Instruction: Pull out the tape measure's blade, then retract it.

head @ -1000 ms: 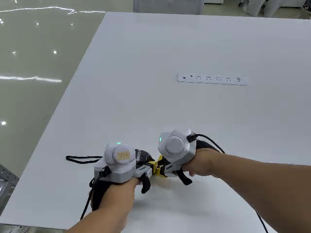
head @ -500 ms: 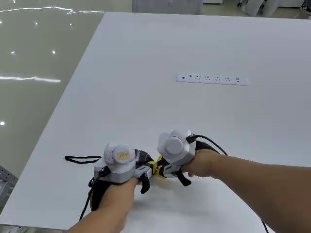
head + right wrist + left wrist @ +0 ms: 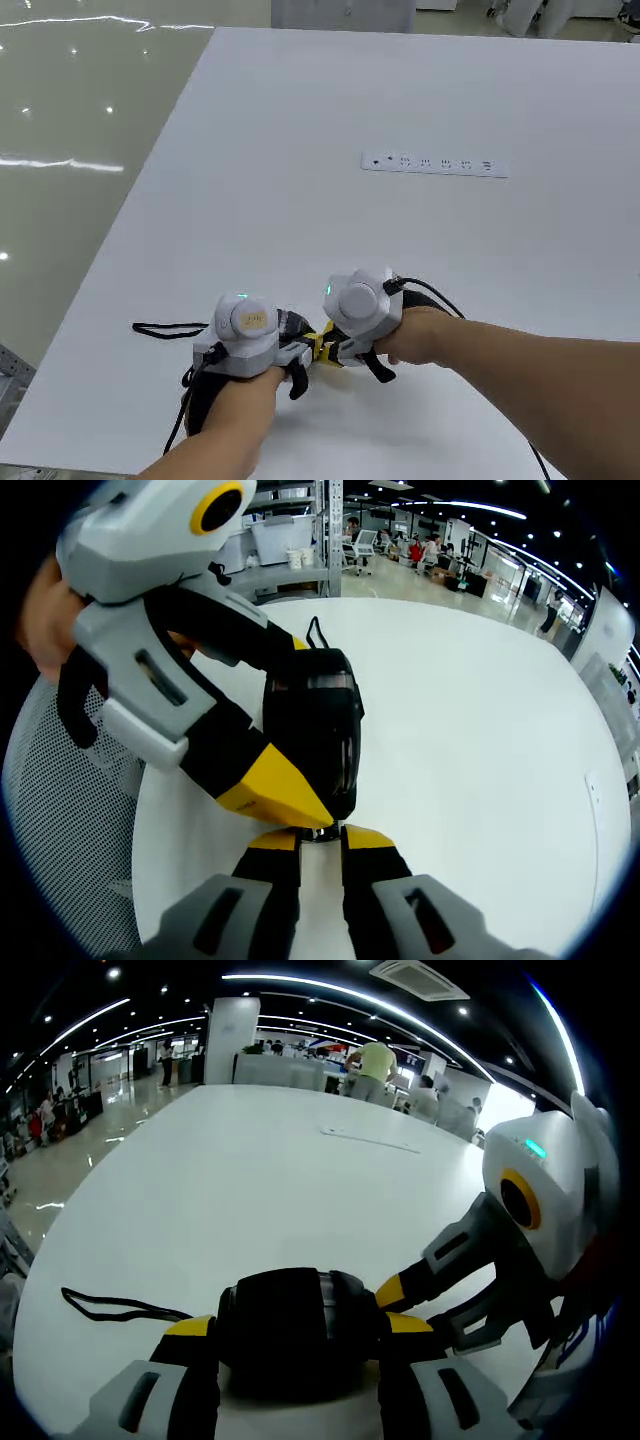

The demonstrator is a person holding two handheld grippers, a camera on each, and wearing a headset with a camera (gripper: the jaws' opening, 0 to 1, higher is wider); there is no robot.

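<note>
Clamping the single black tape measure [image 3: 312, 725] across its flanks, the left tool [image 3: 298, 1332] holds the case low over the white surface [image 3: 300, 200] near its front edge. The right tool [image 3: 320, 842] meets the case head-on, jaws pinched together at the case mouth on what appears to be the blade hook [image 3: 321, 832]. Judged from this, the pull axis runs straight from case to right tool; count one tape measure, two tools, one wrist strap [image 3: 165, 328], one power strip [image 3: 434, 164].

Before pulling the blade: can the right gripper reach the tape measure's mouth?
Likely yes: the left gripper clamps the tape measure by its sides, leaving its mouth end bare, and the right gripper sits there.
</note>
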